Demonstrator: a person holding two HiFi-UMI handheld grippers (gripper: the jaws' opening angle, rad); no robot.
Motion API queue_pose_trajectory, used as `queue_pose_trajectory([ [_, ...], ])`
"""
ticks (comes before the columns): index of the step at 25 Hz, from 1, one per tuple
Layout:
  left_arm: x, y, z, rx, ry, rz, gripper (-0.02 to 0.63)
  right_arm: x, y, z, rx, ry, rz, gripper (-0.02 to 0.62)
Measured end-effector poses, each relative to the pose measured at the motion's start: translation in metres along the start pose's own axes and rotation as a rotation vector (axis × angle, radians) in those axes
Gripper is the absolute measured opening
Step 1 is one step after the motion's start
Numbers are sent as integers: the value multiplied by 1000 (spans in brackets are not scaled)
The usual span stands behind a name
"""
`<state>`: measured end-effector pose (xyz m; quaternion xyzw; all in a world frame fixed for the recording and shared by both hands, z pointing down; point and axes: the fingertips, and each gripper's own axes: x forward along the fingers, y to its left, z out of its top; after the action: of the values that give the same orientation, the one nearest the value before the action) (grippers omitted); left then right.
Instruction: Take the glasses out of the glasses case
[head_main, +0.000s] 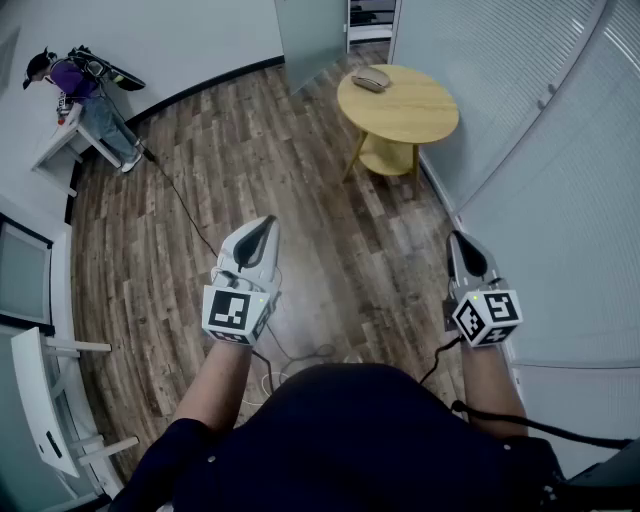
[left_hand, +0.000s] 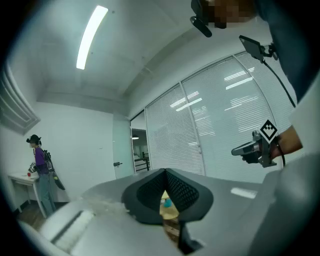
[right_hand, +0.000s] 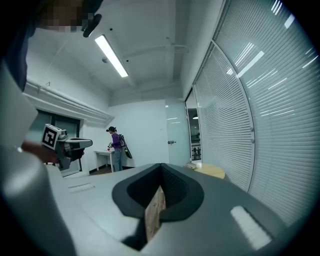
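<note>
A round wooden table (head_main: 420, 110) stands on the plank floor (head_main: 300, 200) on splayed legs, with a pale top and a lower shelf (head_main: 388, 156) beneath it. Near the top's far-left edge lies one thing only, a grey-brown glasses case (head_main: 371, 79). A thin dark cable (head_main: 185, 215) trails over the floorboards.

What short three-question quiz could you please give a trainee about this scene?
1. True or false: the glasses case lies on the round table.
2. Of the left hand-held gripper and the right hand-held gripper, which holds something? A: left; B: right; C: neither.
3. How many people stand at the white desk?
Key: 1 true; 2 C; 3 one person.
</note>
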<state>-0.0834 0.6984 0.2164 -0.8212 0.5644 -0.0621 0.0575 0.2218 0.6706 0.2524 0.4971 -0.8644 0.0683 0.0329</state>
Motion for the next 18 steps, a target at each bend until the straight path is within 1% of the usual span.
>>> queue_pose_trajectory([
  [10,7,-28,6,9,-11,2,6,-10,-17,-1,-16,-9,21,8],
  [13,8,-38,6,14,-8,9,6,-15,-17,0,-22,-31,52,8],
  [15,9,-46,3,19,-10,8,6,-18,-17,-3,-40,-34,69,9],
  [18,10,-55,-6,22,-1,18,6,-15,-20,-13,-74,-29,69,9],
])
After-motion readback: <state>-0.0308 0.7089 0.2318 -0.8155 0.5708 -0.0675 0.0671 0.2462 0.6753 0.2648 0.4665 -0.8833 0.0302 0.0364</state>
